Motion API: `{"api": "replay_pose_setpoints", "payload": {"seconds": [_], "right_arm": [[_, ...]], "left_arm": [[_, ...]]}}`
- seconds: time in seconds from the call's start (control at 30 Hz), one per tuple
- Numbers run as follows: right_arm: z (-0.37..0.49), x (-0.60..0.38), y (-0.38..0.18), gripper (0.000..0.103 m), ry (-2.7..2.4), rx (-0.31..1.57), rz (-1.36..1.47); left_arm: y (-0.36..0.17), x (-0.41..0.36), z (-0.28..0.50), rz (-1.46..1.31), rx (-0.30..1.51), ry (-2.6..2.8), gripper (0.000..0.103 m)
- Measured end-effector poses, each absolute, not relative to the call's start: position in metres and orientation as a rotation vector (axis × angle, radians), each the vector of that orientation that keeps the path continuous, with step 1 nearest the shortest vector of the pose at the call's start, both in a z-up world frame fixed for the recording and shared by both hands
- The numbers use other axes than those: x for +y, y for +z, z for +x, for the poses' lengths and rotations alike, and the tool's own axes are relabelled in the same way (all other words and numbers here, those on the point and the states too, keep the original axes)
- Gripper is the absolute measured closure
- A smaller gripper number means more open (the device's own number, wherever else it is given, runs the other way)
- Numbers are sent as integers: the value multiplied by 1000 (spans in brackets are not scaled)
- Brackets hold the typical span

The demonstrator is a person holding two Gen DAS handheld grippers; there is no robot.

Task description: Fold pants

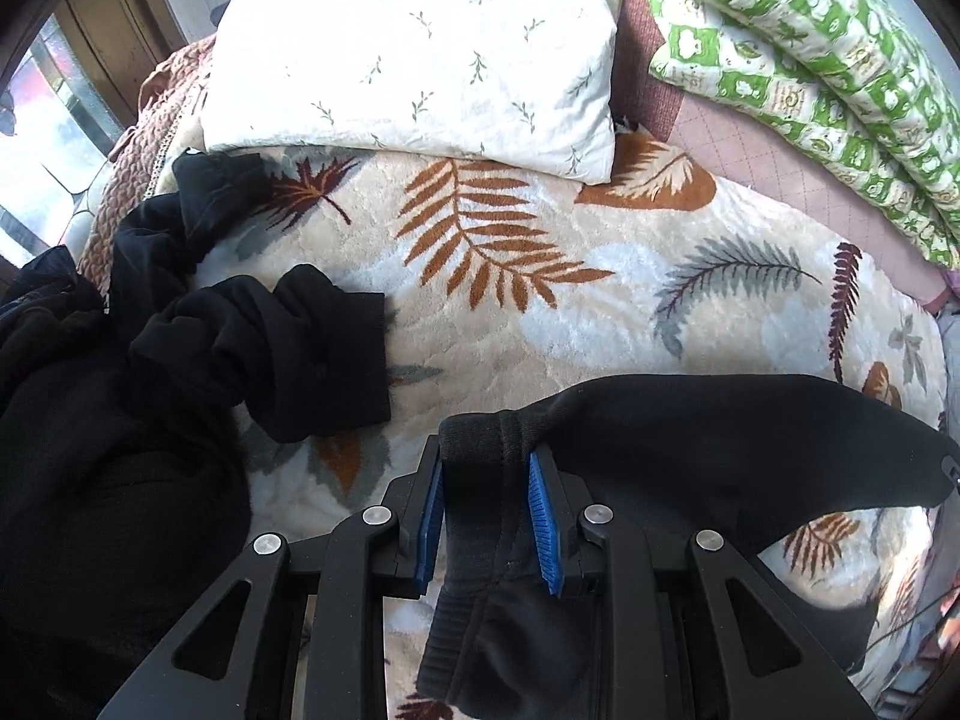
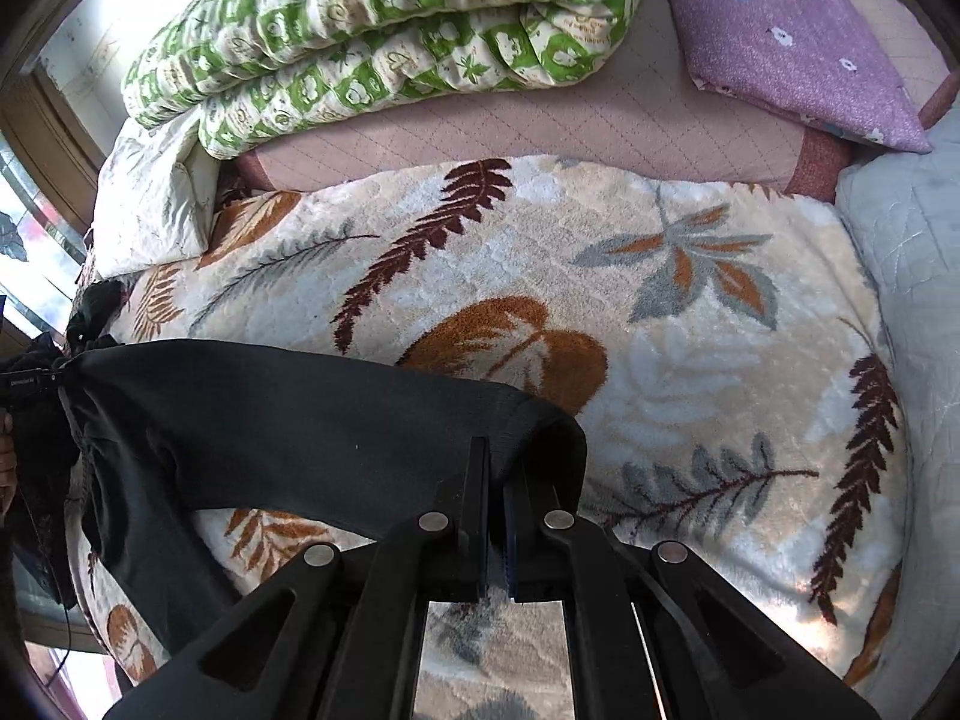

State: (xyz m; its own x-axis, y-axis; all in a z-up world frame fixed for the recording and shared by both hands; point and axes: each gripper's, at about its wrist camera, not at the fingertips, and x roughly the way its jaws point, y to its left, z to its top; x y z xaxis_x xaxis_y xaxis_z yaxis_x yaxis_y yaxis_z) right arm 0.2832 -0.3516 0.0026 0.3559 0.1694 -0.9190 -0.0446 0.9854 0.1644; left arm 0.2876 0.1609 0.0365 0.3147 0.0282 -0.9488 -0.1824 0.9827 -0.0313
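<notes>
Showing the left gripper (image 1: pixel 486 456) as a matte black frame: four flat linkage bars fanning toward the lens, the outer bars carrying long rounded cut-outs (image 1: pixel 210 636), the joints capped by round silver pins (image 1: pixel 378 516), the fingers lined with bright blue ribbed pads (image 1: pixel 545 531). Repeating the same black build on the right gripper (image 2: pixel 495 462), again with four silver pins (image 2: pixel 433 521) and slotted outer bars, the pads (image 2: pixel 510 546) appearing only as thin dark blue edges. Bearing small white lettering (image 2: pixel 24 382), too small for reading, on the black body showing at the left border of the right wrist view.
</notes>
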Motion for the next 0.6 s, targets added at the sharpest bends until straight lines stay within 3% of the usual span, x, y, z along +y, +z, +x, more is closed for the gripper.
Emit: {"api": "replay_pose_setpoints", "payload": {"seconds": [0.3,0.6], "right_arm": [[188,-349,36,100,164,1095,98],[82,-341,10,100,187,1085,168]], "left_arm": [[70,158,192,-174,1134,141,78],[29,164,112,-192,1183,104,78]]}}
